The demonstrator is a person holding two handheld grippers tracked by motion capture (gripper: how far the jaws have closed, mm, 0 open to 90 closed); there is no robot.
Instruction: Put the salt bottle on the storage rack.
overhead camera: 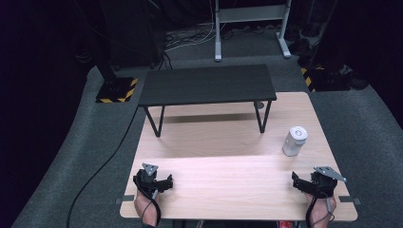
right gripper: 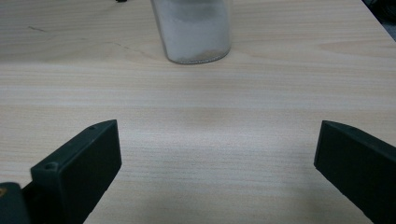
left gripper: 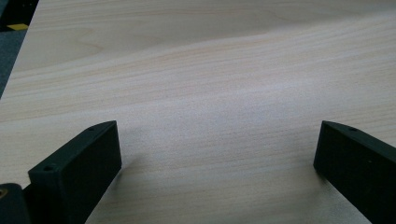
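A pale wood surface [overhead camera: 228,180] carries a low black bench [overhead camera: 206,84] on thin legs at its far side. Grey carpet [overhead camera: 71,156] surrounds it, with a black cable [overhead camera: 102,164] trailing across.

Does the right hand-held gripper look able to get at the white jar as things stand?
Probably yes. The right hand-held gripper has its jaws wide open and empty, the white jar stands upright just ahead of it, and only bare table lies between them.
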